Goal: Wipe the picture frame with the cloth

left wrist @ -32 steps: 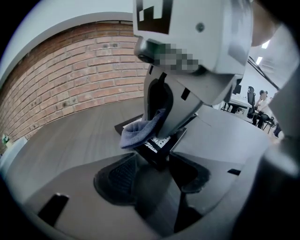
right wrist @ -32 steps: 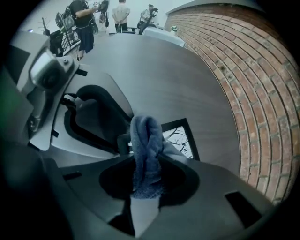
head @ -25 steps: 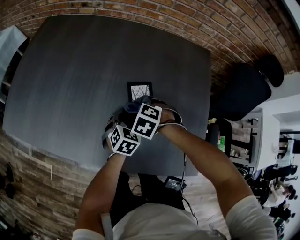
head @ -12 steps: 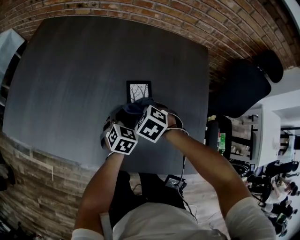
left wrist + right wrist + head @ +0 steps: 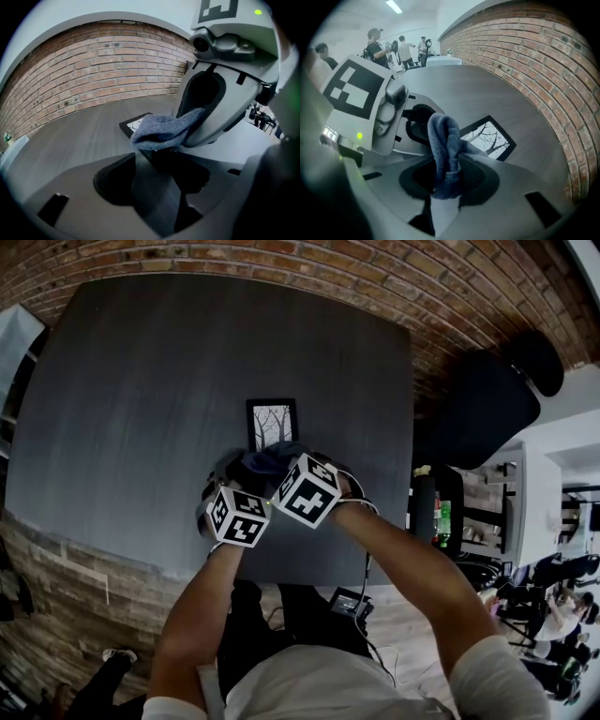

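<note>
A small black picture frame [image 5: 272, 423] with a tree print lies flat on the dark grey table [image 5: 141, 399]. A blue-grey cloth [image 5: 267, 463] hangs bunched over its near edge. My right gripper [image 5: 446, 183] is shut on the cloth [image 5: 444, 140], which stands up folded from its jaws just short of the frame [image 5: 487, 138]. My left gripper [image 5: 140, 157] sits close beside it at the left. Its jaws look shut with nothing between them, tips at the frame's [image 5: 133, 125] near edge under the cloth [image 5: 164, 131]. Both marker cubes nearly touch in the head view.
A brick wall [image 5: 309, 263] runs along the table's far side. The table's near edge [image 5: 281, 582] is just under my forearms. A black chair [image 5: 478, 418] stands off the right edge. Several people [image 5: 375, 44] stand far off in the right gripper view.
Both grippers and the cloth have drawn back a little toward me, so more of the frame's picture shows. The frame itself has stayed where it lies.
</note>
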Demonstrator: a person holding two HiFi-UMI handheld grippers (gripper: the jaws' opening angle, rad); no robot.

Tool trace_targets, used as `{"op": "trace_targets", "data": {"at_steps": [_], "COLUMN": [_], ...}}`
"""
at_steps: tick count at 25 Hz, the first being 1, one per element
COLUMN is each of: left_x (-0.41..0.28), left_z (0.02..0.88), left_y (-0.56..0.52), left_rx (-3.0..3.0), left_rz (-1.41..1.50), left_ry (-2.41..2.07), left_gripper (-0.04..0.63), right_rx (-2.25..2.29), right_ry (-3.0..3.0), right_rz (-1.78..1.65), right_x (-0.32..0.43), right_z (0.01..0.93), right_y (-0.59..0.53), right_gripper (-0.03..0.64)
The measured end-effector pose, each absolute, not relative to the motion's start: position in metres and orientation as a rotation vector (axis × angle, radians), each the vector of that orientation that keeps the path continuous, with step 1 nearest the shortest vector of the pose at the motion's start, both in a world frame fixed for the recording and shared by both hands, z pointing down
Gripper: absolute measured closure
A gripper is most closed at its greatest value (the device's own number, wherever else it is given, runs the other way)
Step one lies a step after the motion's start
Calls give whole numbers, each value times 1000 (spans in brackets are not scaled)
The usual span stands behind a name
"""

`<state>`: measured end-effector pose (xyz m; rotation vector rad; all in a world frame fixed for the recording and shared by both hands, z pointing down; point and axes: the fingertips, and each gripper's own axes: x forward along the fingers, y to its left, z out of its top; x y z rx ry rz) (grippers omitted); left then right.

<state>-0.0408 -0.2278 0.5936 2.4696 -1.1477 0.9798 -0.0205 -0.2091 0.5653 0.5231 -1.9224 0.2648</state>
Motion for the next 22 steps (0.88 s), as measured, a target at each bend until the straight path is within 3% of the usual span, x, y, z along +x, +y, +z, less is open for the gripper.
{"op": "trace_targets", "data": {"at_steps": [22], "left_x": [-39], "left_z": [591], "left_y": [-223], "left_rx": [2457], "left_rz": [955], "left_ry": [-1131], "left_gripper": [370], "right_rx": [643], "right_ry": [-2079], "right_rz": [578], "right_x": [-1], "right_z": [549], "right_y": [-173], "right_gripper": [505]}}
